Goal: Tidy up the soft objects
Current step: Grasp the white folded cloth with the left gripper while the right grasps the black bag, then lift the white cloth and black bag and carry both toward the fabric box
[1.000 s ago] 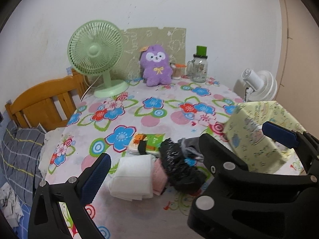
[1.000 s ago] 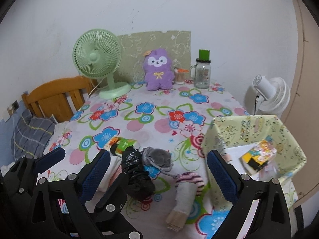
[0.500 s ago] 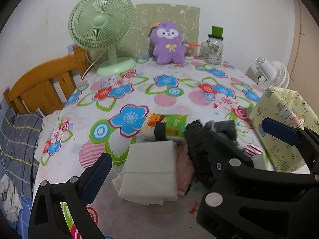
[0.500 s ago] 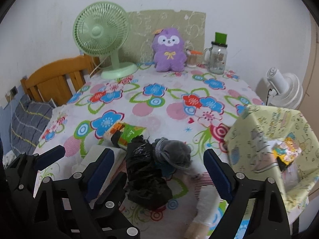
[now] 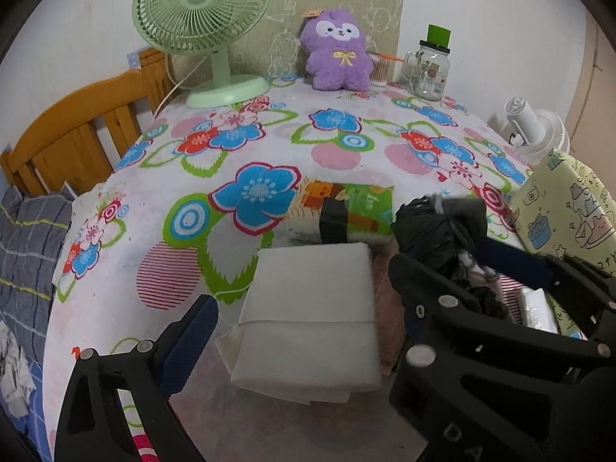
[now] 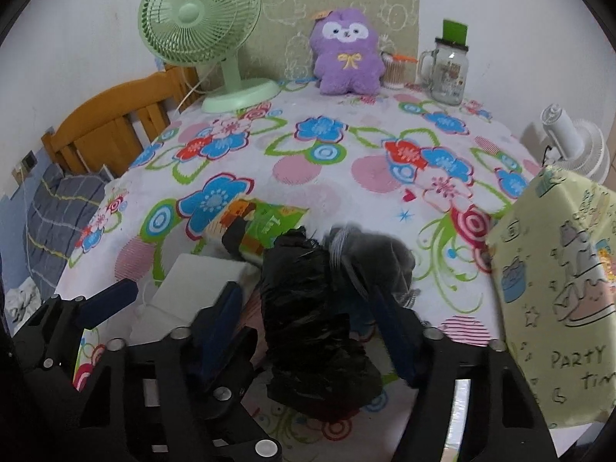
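At the near edge of the flowered table [image 6: 338,177], the right gripper [image 6: 312,319] stands with its blue-padded fingers [image 6: 219,308] spread wide on either side of a crumpled black plastic bundle [image 6: 315,319], with gaps visible between the pads and the plastic. Just to its left the left gripper [image 5: 342,300] is likewise wide open, its fingers flanking a folded white cloth [image 5: 312,308] (a pink item peeks out along the cloth's right edge). A grey knitted piece [image 6: 369,254] lies against the far right side of the black bundle. Directly behind the white cloth sits a green and orange packet [image 5: 346,211] wrapped by a black band. To the right, at the table's edge, stands a pale yellow cartoon-printed fabric bin [image 6: 558,292]. Farther back, near the wall, are a green desk fan [image 5: 204,19], a purple plush toy [image 5: 338,50] and a glass mug jar [image 5: 427,69] with a green top. A wooden chair [image 5: 73,134] stands at the left and a white fan [image 6: 573,142] beyond the table on the right
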